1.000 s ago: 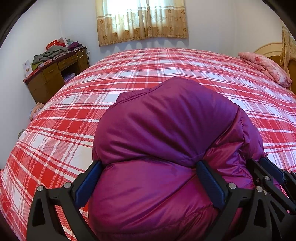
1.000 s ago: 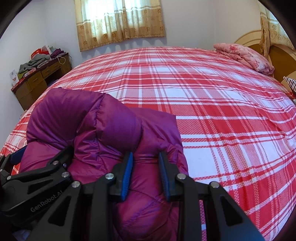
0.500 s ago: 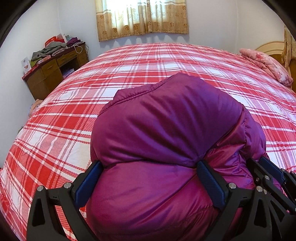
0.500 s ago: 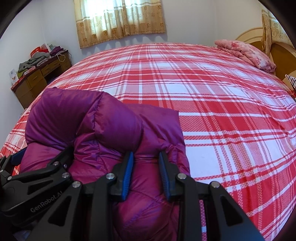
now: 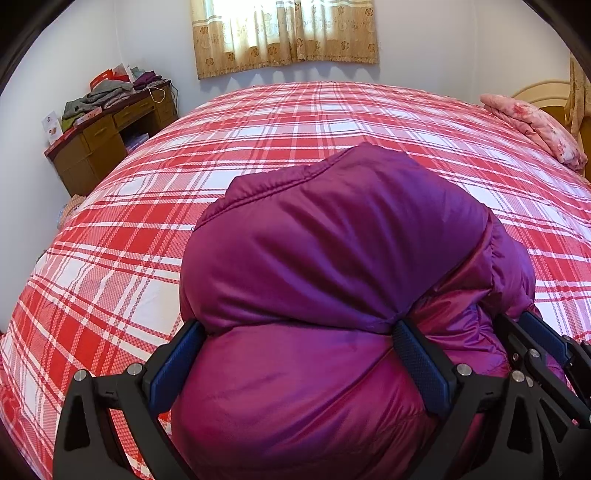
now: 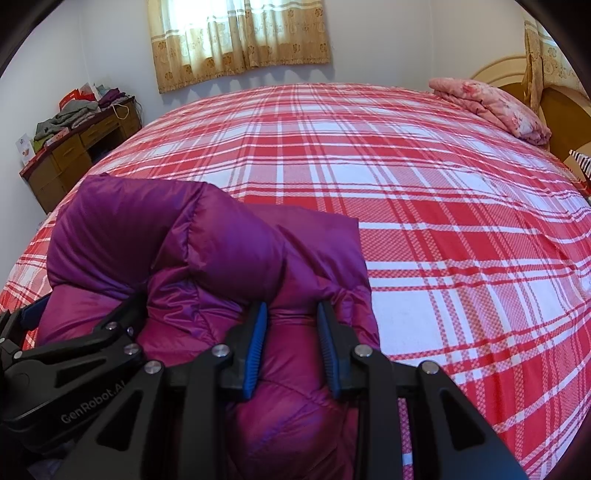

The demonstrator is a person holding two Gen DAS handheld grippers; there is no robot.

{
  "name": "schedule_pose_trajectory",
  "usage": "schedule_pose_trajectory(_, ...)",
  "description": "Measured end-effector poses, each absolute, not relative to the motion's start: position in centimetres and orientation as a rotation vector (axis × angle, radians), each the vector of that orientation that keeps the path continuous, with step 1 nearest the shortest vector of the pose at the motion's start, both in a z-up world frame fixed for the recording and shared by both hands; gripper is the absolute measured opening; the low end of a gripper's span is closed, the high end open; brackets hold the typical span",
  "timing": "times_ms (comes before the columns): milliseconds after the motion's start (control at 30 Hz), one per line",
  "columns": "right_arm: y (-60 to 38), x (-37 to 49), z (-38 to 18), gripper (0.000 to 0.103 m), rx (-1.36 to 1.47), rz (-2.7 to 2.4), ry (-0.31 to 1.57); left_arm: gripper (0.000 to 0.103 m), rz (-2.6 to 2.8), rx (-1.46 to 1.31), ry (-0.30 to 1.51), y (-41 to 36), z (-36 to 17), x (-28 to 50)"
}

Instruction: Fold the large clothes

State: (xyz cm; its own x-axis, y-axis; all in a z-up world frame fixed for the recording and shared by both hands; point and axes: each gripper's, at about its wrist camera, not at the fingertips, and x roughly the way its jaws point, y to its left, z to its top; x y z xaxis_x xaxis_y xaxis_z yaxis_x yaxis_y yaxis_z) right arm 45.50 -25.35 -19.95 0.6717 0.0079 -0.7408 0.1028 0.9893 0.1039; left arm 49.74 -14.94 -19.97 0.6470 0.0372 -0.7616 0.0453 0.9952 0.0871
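Note:
A puffy purple down jacket (image 5: 332, 258) lies bunched and folded over itself on the red plaid bed (image 5: 258, 122). My left gripper (image 5: 295, 350) has its jaws spread wide around a thick fold of the jacket, blue pads pressing into both sides. My right gripper (image 6: 291, 332) is closed on a narrower fold of the same jacket (image 6: 192, 236) at its right edge. The right gripper also shows at the right of the left wrist view (image 5: 535, 343), and the left gripper at the left of the right wrist view (image 6: 74, 343).
A folded pink floral quilt (image 6: 491, 103) lies by the wooden headboard (image 6: 554, 96) at the far right. A wooden desk (image 5: 107, 136) piled with clothes stands by the left wall. A curtained window (image 5: 284, 33) is behind the bed.
Both grippers, still holding the jacket, have risen a little and pushed forward; the jacket's upper fold has rolled over toward the far side of the bed.

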Motion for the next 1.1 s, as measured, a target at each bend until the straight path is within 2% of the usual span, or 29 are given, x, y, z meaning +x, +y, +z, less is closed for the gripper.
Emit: schedule_pose_trajectory(1100,-25.52,45.66,-19.85,0.033,0.141,-0.049,0.837,0.102,-0.04,0.072,0.909,-14.34,-19.73,50.18)
